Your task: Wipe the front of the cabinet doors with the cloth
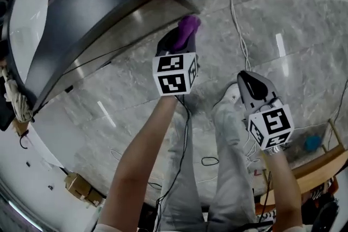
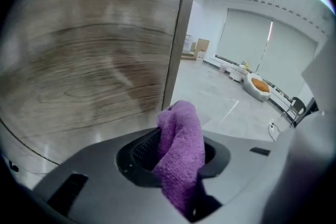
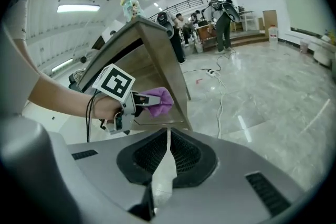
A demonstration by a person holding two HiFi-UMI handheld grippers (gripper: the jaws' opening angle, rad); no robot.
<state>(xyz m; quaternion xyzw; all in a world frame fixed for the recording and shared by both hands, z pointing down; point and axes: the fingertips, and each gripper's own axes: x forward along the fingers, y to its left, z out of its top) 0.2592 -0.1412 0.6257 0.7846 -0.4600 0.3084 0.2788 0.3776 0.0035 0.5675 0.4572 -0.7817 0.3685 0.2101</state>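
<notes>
The left gripper [image 1: 182, 41], clamping the cloth [image 2: 181, 149], has the door [image 2: 89, 71] just ahead to its left; the closed, empty right gripper [image 3: 167, 162] hangs farther back.

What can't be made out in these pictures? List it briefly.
1. Whether the cloth touches the cabinet door: left gripper view, cloth hides any contact.
2. Rest of the cabinet: head view, cut off by frame edge.
3. Distant people: right gripper view, too small.
</notes>
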